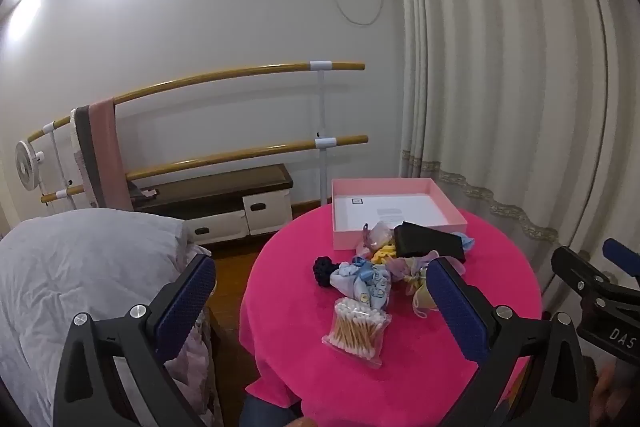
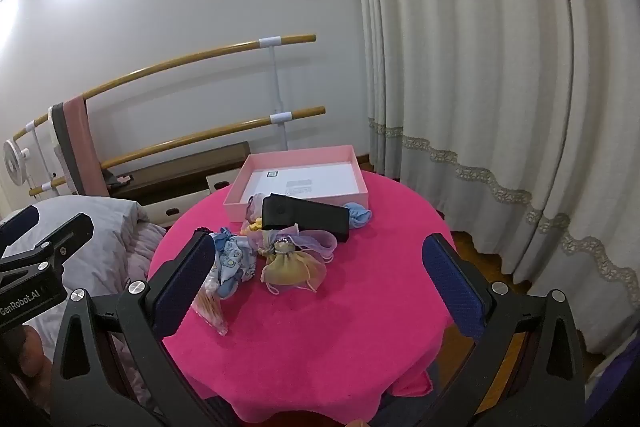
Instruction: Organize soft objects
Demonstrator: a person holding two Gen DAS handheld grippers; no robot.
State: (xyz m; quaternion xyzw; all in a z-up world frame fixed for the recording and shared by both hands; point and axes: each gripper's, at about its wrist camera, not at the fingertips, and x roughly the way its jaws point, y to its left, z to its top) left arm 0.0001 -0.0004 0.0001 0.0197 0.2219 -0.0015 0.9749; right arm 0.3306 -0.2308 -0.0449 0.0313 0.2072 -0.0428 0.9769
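A round table with a pink cloth (image 1: 400, 367) (image 2: 340, 327) carries an open, empty pink box (image 1: 394, 213) (image 2: 304, 179) at its far side. In front of the box lies a pile of soft things: a black pouch (image 1: 430, 245) (image 2: 306, 217), a blue patterned cloth (image 1: 368, 283) (image 2: 234, 261), a dark knitted scrunchie (image 1: 326, 269), a yellow and lilac organza bag (image 2: 292, 263) and a light blue scrunchie (image 2: 358, 215). A bag of cotton swabs (image 1: 356, 327) lies nearer. My left gripper (image 1: 320, 307) and right gripper (image 2: 316, 283) are both open, empty, and held short of the pile.
A bed with a grey duvet (image 1: 80, 287) stands left of the table. Wooden ballet bars (image 1: 240, 75) and a low bench (image 1: 224, 195) line the back wall. Curtains (image 2: 500, 87) hang on the right. A small fan (image 1: 26, 165) stands far left.
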